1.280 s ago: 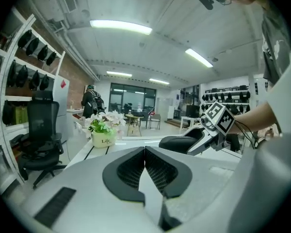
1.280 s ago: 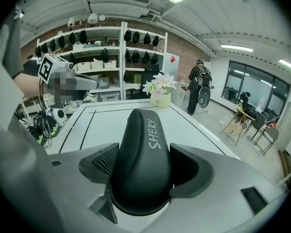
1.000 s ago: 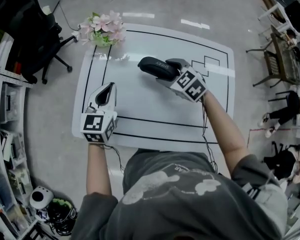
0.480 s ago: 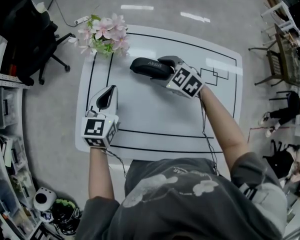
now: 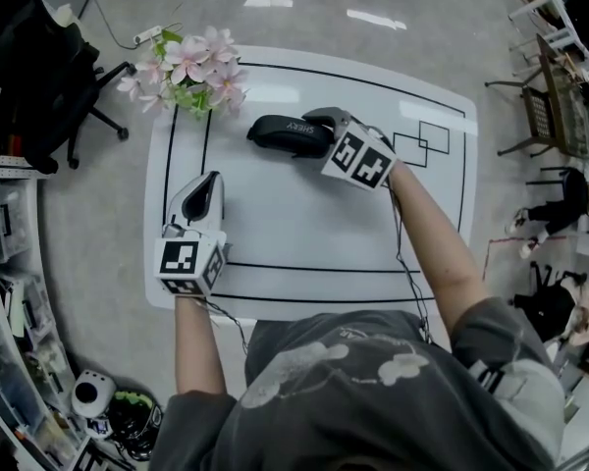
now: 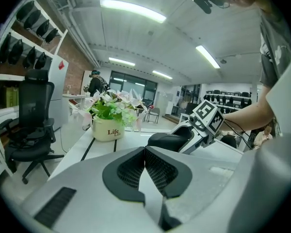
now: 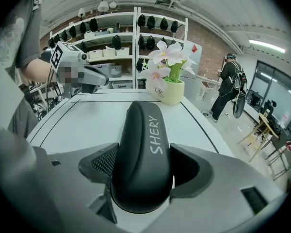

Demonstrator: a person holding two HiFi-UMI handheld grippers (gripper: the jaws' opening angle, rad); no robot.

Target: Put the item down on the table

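1. White table (image 5: pixel 304 224) with black lines filled the middle of the frame, flowers (image 5: pixel 188 62) at its upper left corner.
2. Right gripper (image 7: pixel 141 178) clamped a black case (image 7: pixel 140 140) over the table's upper middle, near the flowers.
3. Left gripper (image 6: pixel 145 152), jaws pressed together on nothing, hung at lower left.

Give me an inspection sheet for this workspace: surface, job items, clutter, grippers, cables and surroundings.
Surface: white table marked with black lines.
Job's things: black case lettered SHERY, over the far part of the table; contact with the table cannot be told.
Clutter: flower pot at the far left corner.
Grippers: right gripper shut on the black case; left gripper shut, nothing between its jaws.
Cables: thin cable along the right forearm; another below the left gripper.
Surroundings: office chair, shelves, floor.
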